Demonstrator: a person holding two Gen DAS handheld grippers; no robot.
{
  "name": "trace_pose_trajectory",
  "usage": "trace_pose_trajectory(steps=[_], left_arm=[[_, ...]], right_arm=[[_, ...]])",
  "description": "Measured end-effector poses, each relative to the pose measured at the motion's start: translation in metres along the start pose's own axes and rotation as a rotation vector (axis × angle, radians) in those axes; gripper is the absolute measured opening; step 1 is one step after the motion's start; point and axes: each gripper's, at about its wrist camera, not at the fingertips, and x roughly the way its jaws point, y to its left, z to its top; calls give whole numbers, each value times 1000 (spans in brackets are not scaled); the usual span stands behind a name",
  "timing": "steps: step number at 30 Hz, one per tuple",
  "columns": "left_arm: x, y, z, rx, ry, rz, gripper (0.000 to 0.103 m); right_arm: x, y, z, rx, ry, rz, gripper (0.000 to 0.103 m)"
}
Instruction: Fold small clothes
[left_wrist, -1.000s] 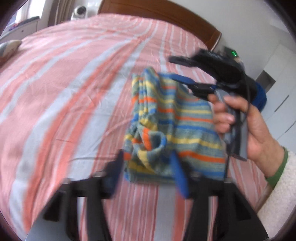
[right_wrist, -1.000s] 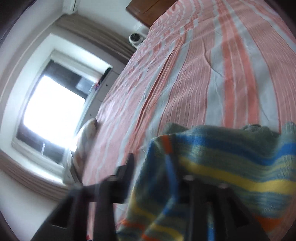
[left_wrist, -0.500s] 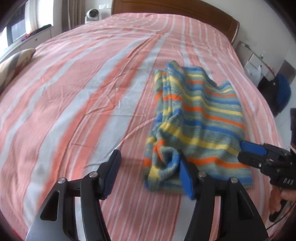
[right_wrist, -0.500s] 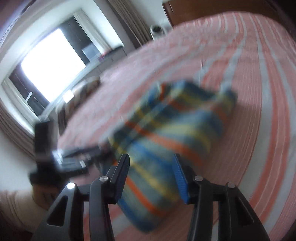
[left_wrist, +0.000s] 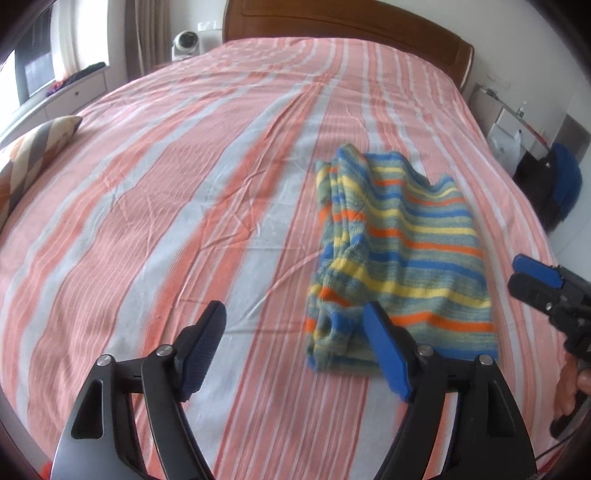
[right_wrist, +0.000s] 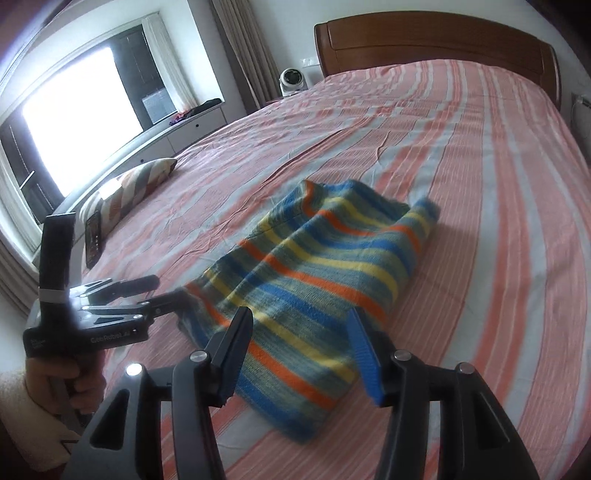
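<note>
Left wrist view: left tool (left_wrist: 295, 345), right tool (right_wrist: 299, 349) spread; sweater (left_wrist: 399, 258) underside hidden.

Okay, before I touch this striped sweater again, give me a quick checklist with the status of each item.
1. Left gripper open and empty: ok.
2. Right gripper open and empty: ok.
3. Striped sweater released, lying on the bedsheet: ok.
4. Sweater folded into a compact stack: ok.
5. Edges neatly aligned: not ok, the left side is bunched.
6. Hidden layers lying flat: cannot tell.
</note>
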Motion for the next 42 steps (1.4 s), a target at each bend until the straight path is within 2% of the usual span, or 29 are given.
trace_pose_trajectory(steps=[3,7,10,14,18,20,21,22,24,27,29,31,34,37,39,42], left_arm=[[0,0,3,-3,-11,-22,86],[12,-9,12,17,-4,-33,86],[18,-18,30,53,-10,-28,86],[36,-36,61,110,5,-20,86],[71,-39,70,101,50,57,86],[87,-35,62,87,93,92,86],[92,-30,55,69,110,83,86],[92,-26,50,53,107,66,87],[82,-21,43,46,95,37,87],[56,-14,35,52,80,-9,86],[34,-10,26,61,56,-47,87],[26,-9,13,79,56,-51,89],[43,-13,-3,112,126,-3,88],[39,-12,-12,133,141,6,88],[23,-5,-14,144,145,-4,88],[0,12,0,97,96,-76,91]], right_arm=[[2,6,-5,-33,-9,-30,54],[20,14,-16,-34,21,-39,54],[27,18,-21,-26,26,-46,54],[20,11,-4,-25,-6,-85,54],[19,-10,28,34,-62,-116,54],[34,-22,37,62,-47,-119,54],[42,-27,37,78,-25,-117,54],[60,-35,33,106,31,-107,54],[85,-43,21,139,126,-116,55],[72,-36,15,112,74,-143,55],[48,-28,12,115,25,-128,55],[20,-10,2,76,-18,-100,55],[12,11,-26,20,4,-85,58],[33,11,-61,30,122,-100,59],[22,9,-78,86,106,-79,59],[-8,-1,-82,139,75,-53,60]])
